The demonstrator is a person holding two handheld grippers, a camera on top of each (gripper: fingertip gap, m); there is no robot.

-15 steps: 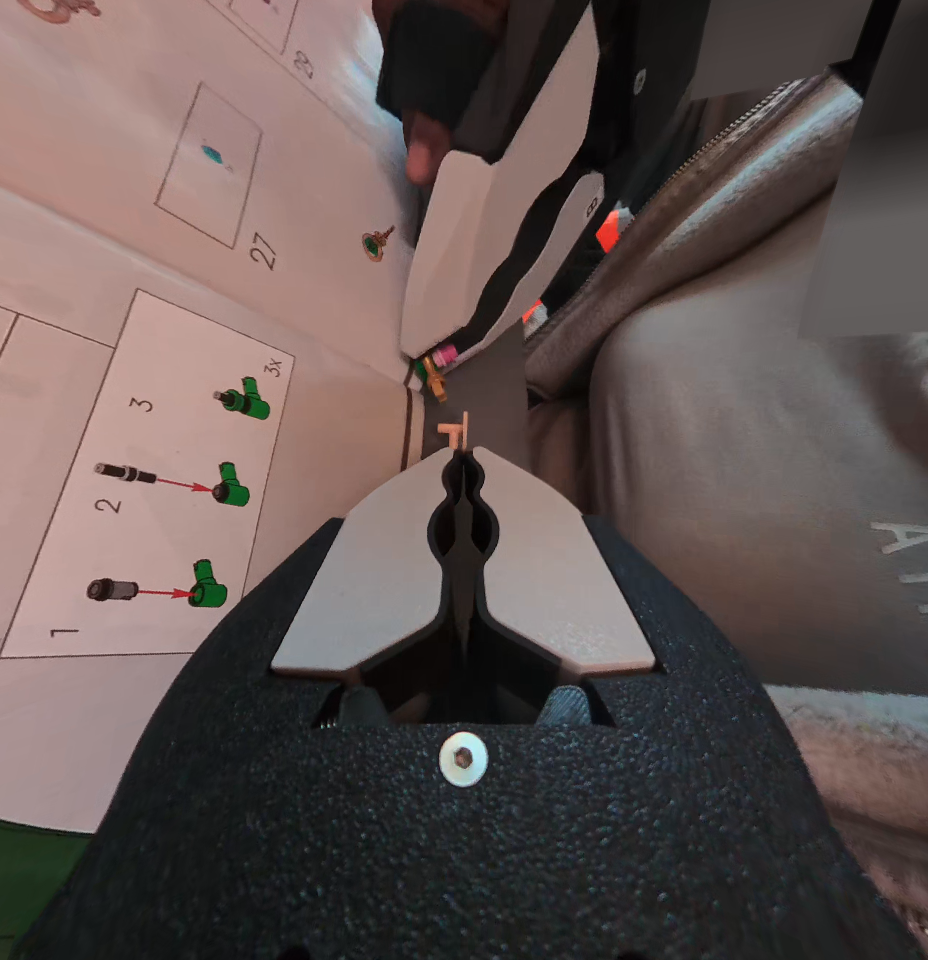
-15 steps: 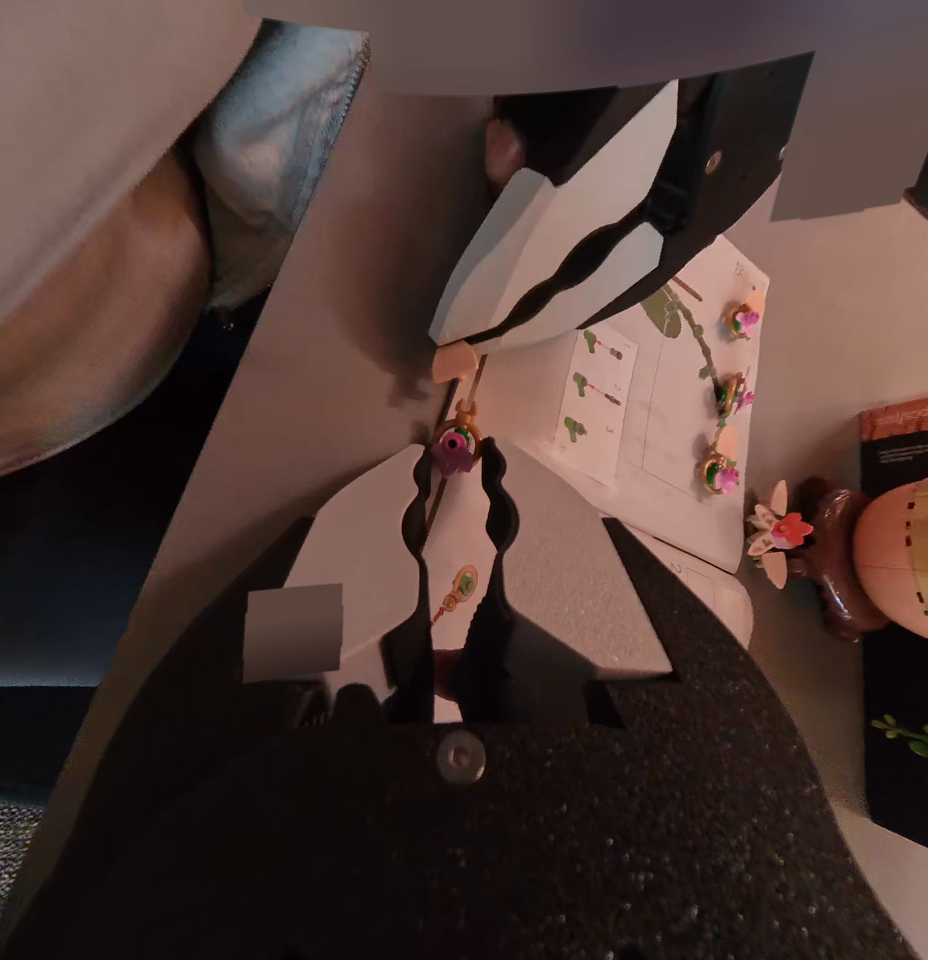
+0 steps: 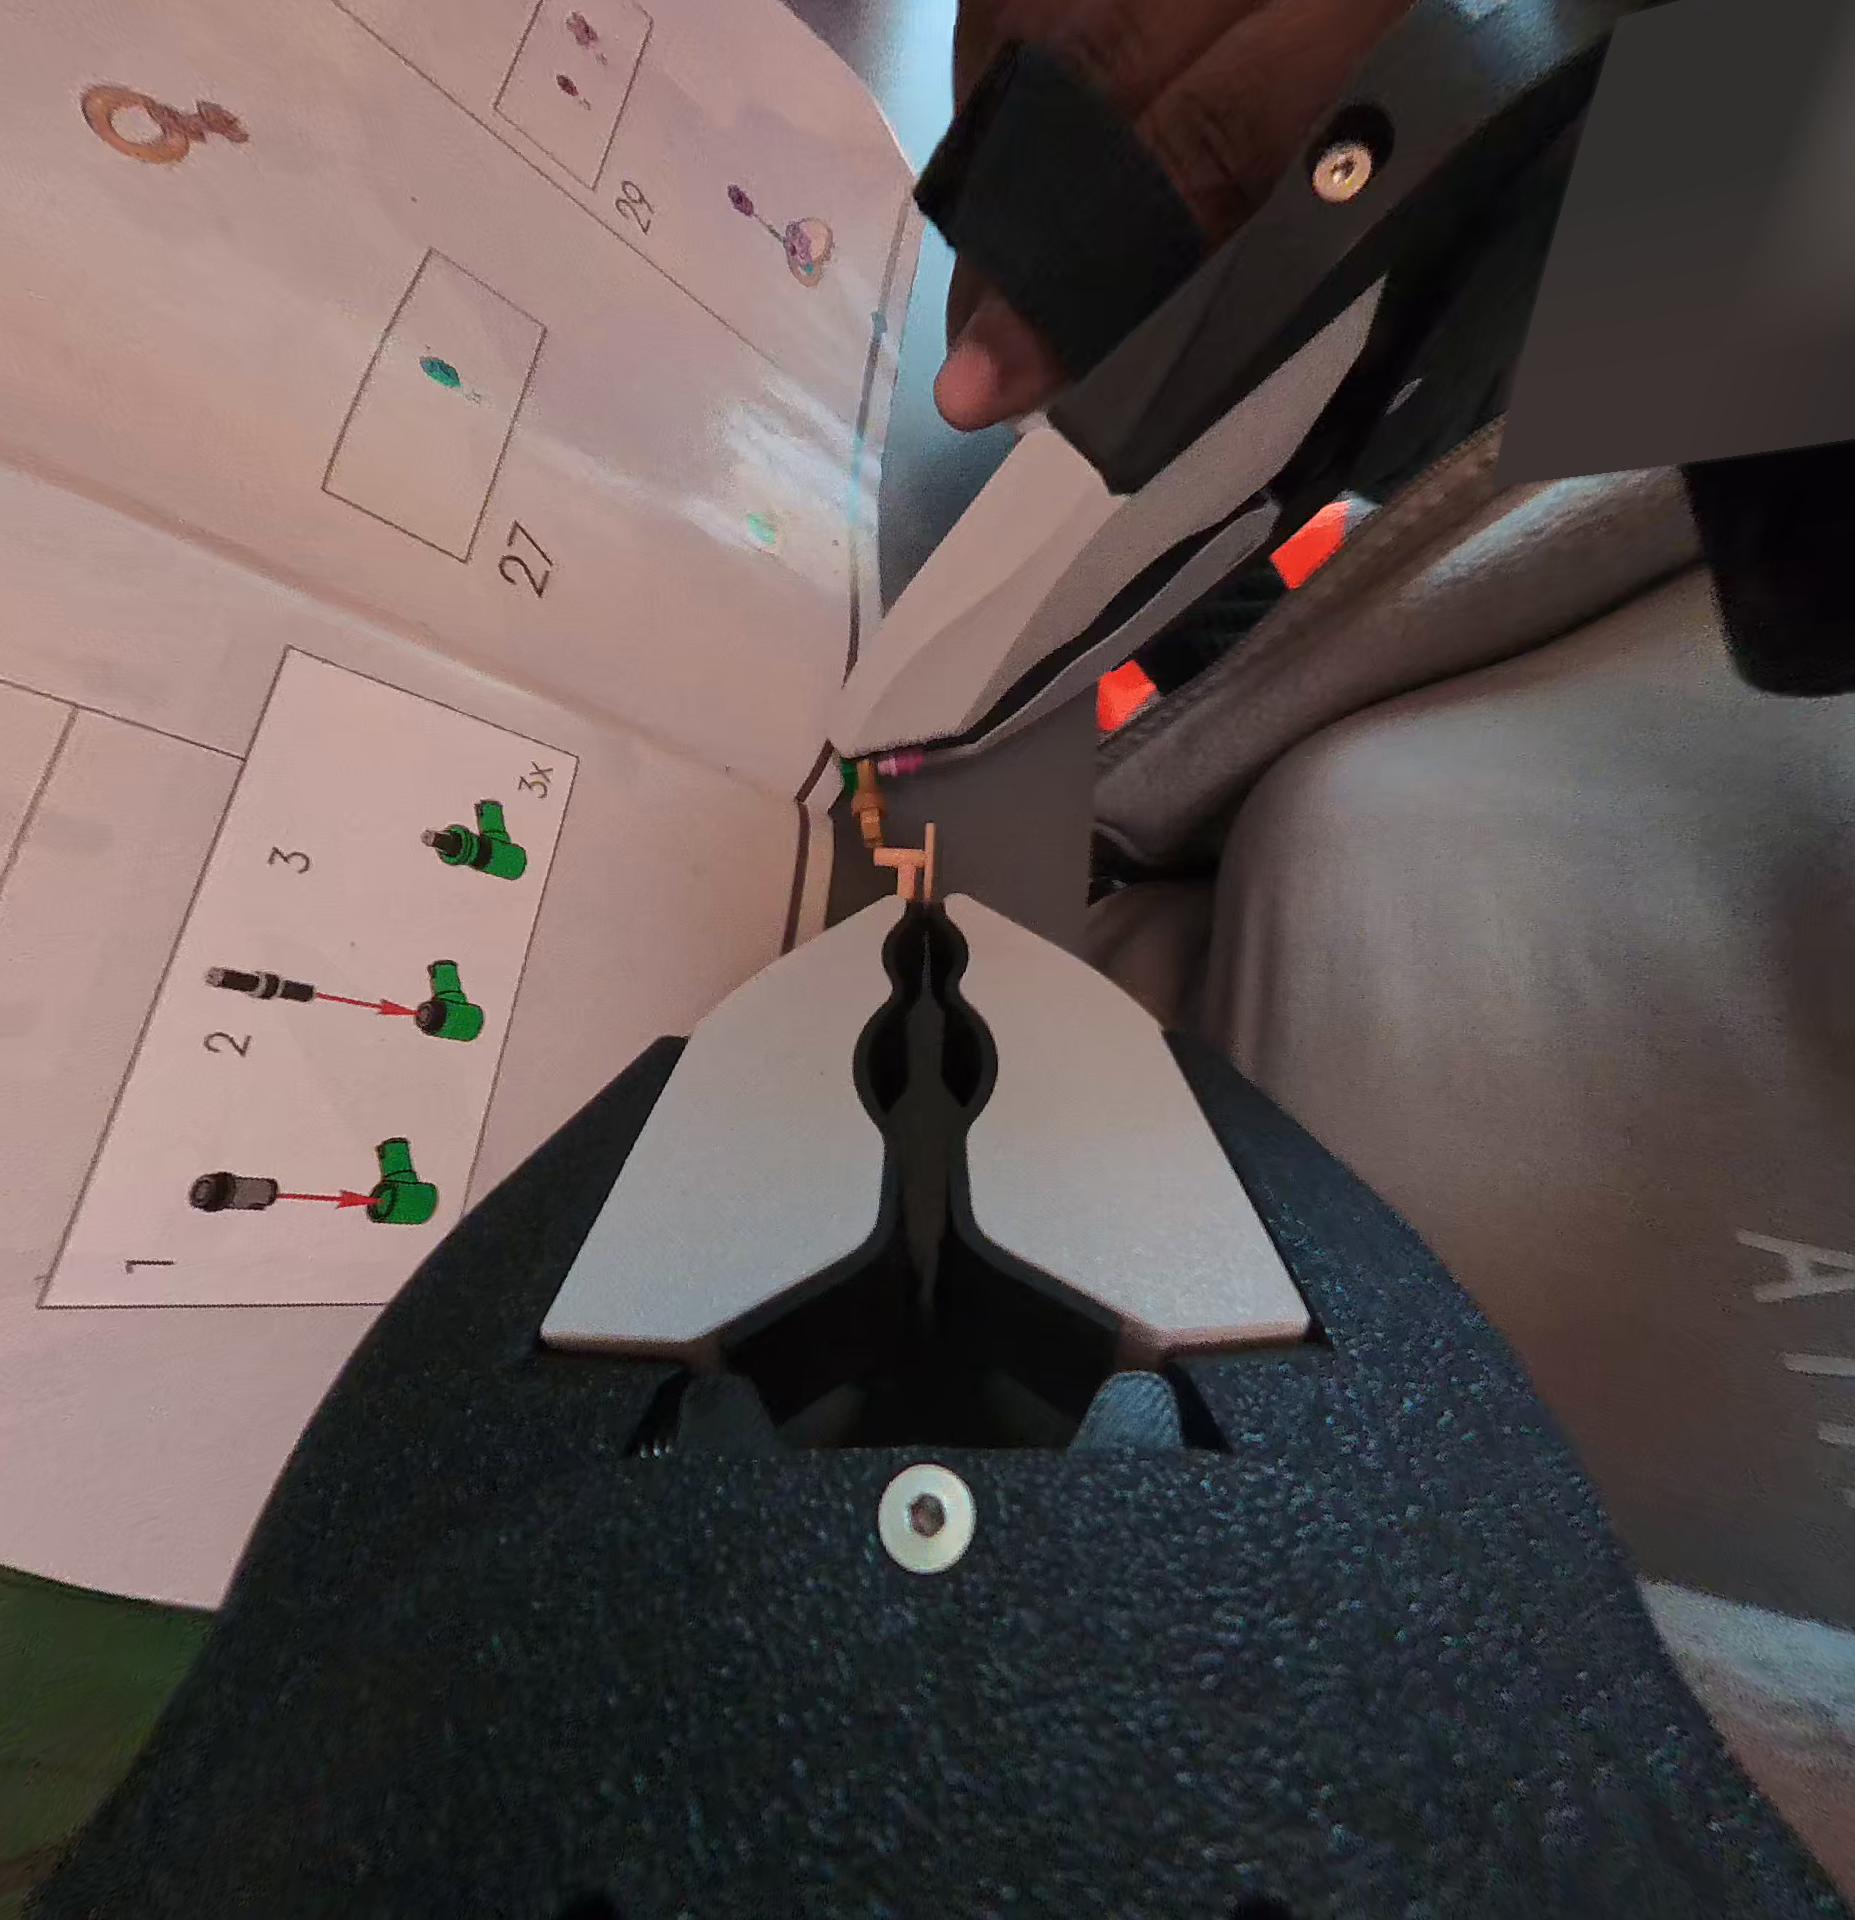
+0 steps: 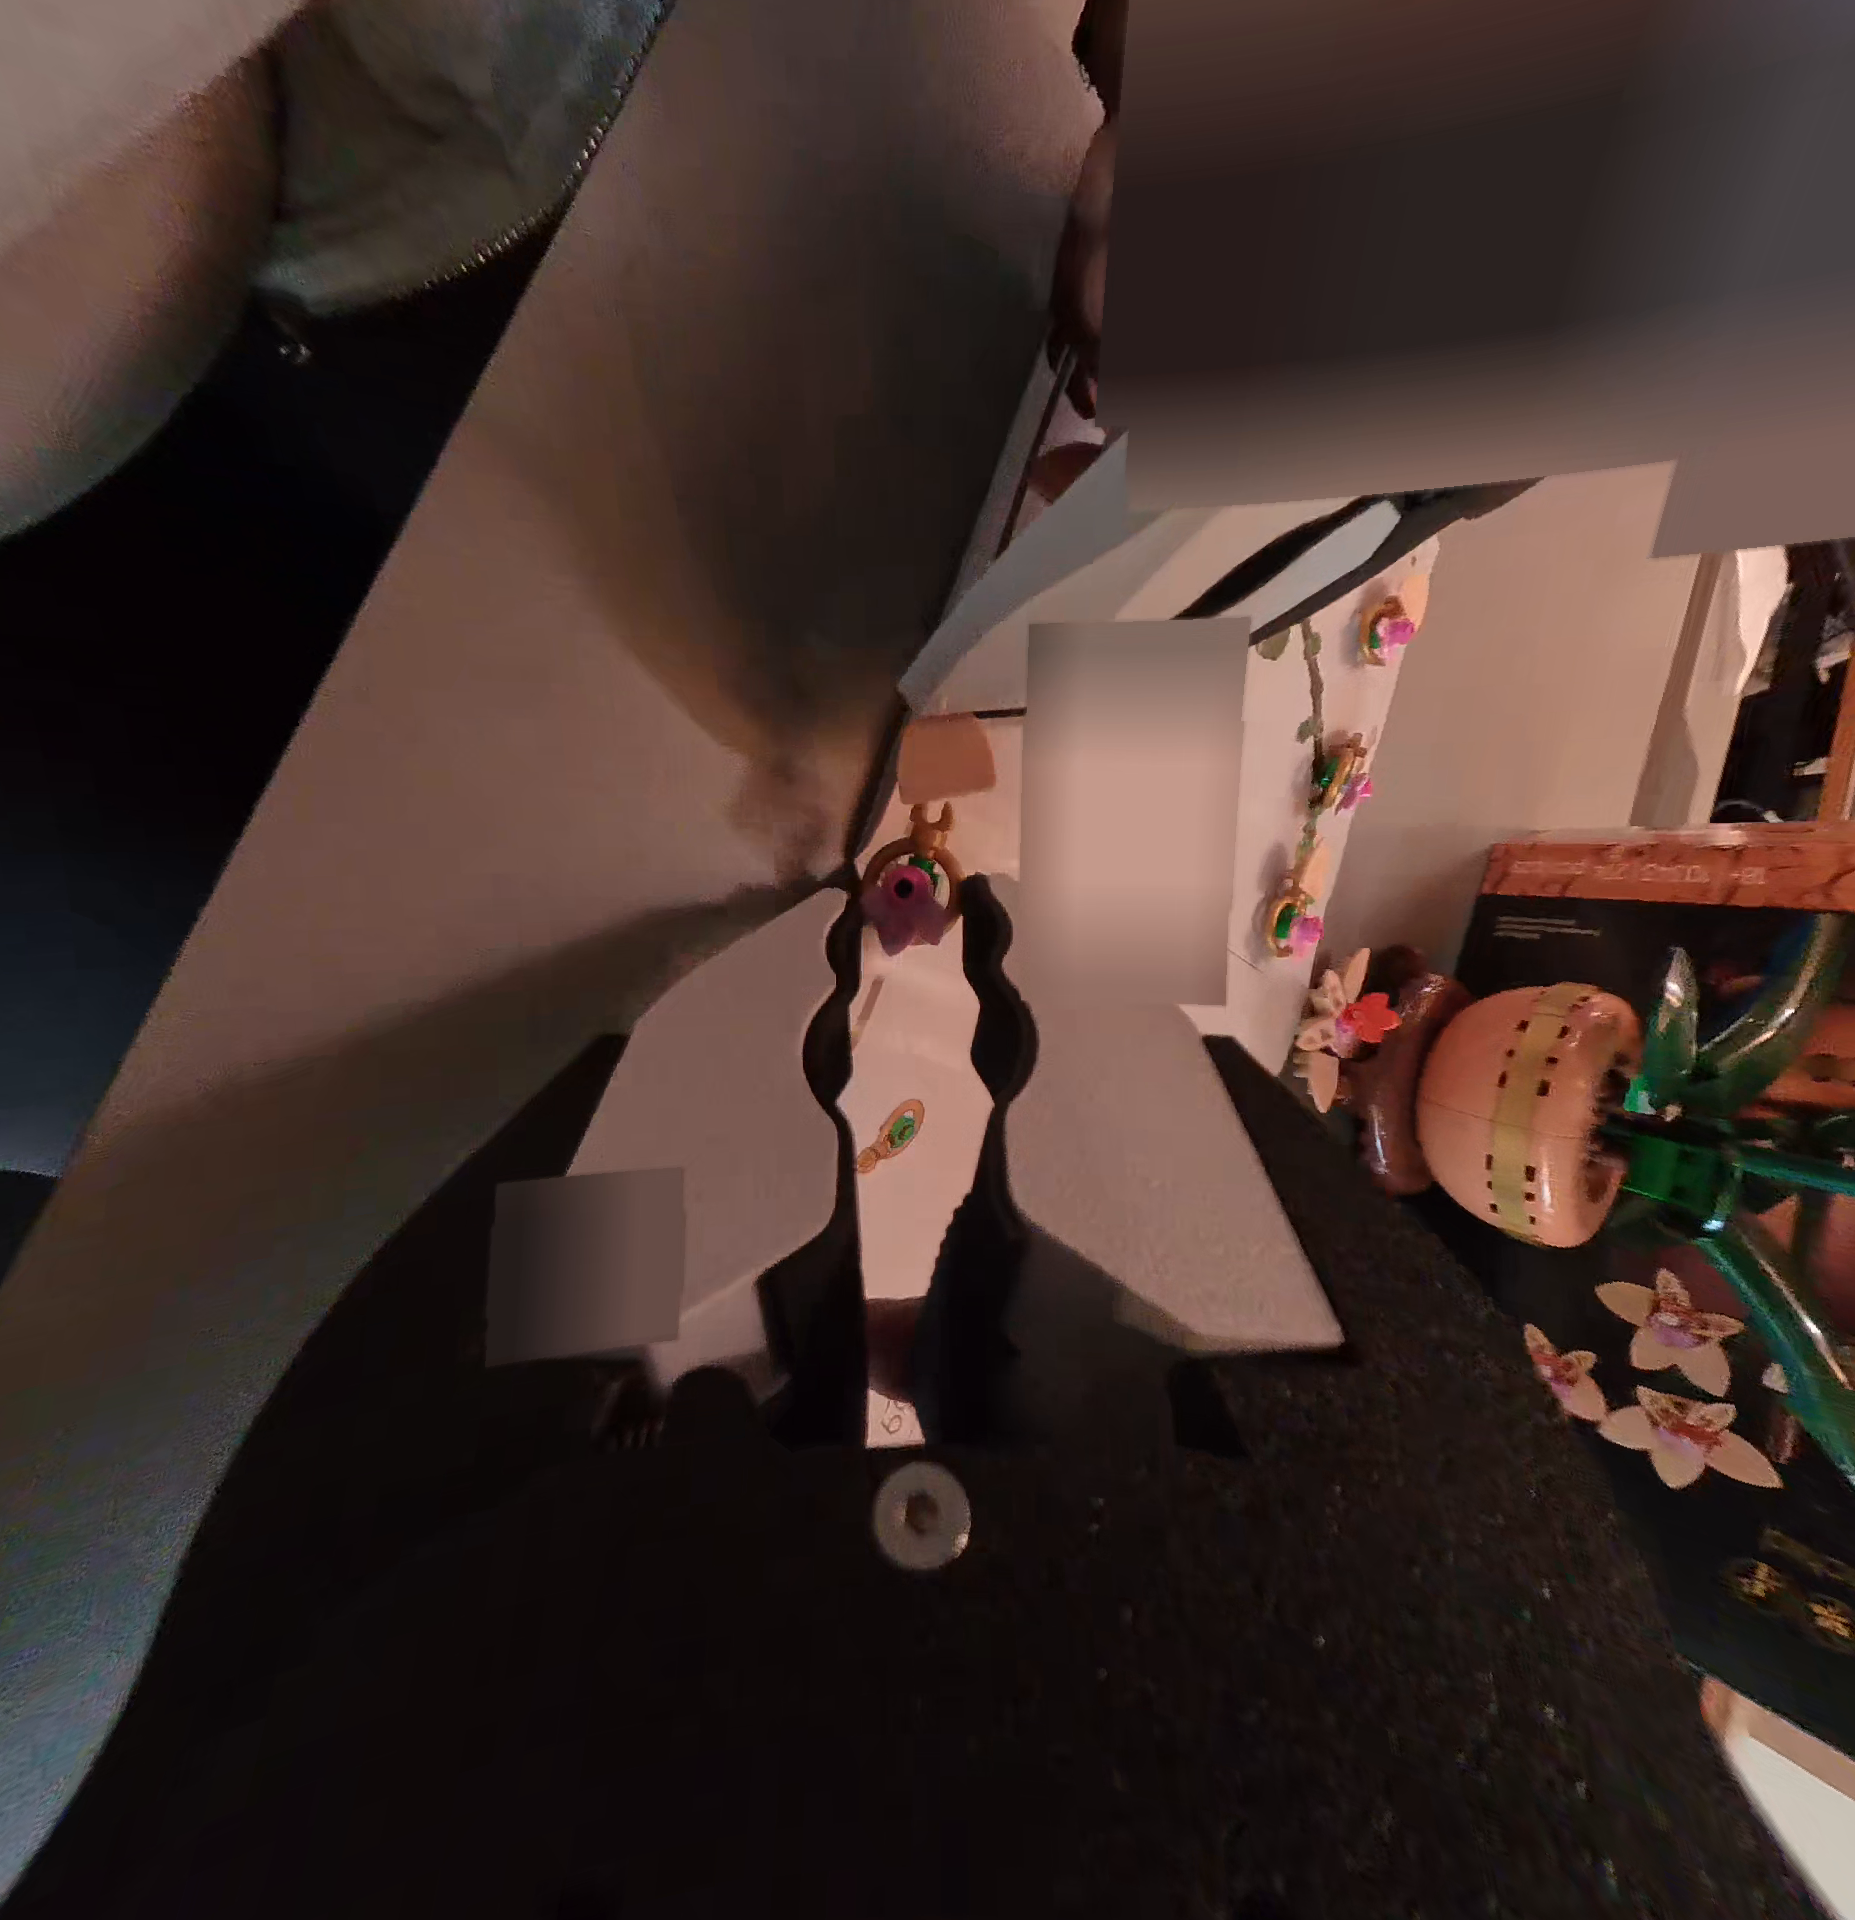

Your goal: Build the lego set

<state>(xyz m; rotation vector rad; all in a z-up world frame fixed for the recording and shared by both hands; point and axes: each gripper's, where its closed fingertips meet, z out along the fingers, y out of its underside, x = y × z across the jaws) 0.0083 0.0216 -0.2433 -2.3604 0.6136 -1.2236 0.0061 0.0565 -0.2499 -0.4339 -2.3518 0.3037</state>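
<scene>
The worst risk here is a dropped piece: both parts are tiny and pinched only at the very tips, so a slight twist or an off-line push as they meet could flick one out, and both hang over the edge of the tabletop (image 4: 507, 831) near the person's lap, where a fallen part would be hard to find. The left claw (image 3: 921, 906) has its fingers together, clamped on the thin edge of a small tan petal piece (image 3: 915, 862), whose stub points toward the other part. The right claw (image 4: 907, 904) stands partly apart, its tips pressed on a gold ring piece with a purple flower (image 4: 907, 902) and a green centre. The two parts lie just beside each other, above the open instruction booklet (image 3: 403, 582). A finished flower model (image 4: 1525, 1112) stands well apart, to the right.
</scene>
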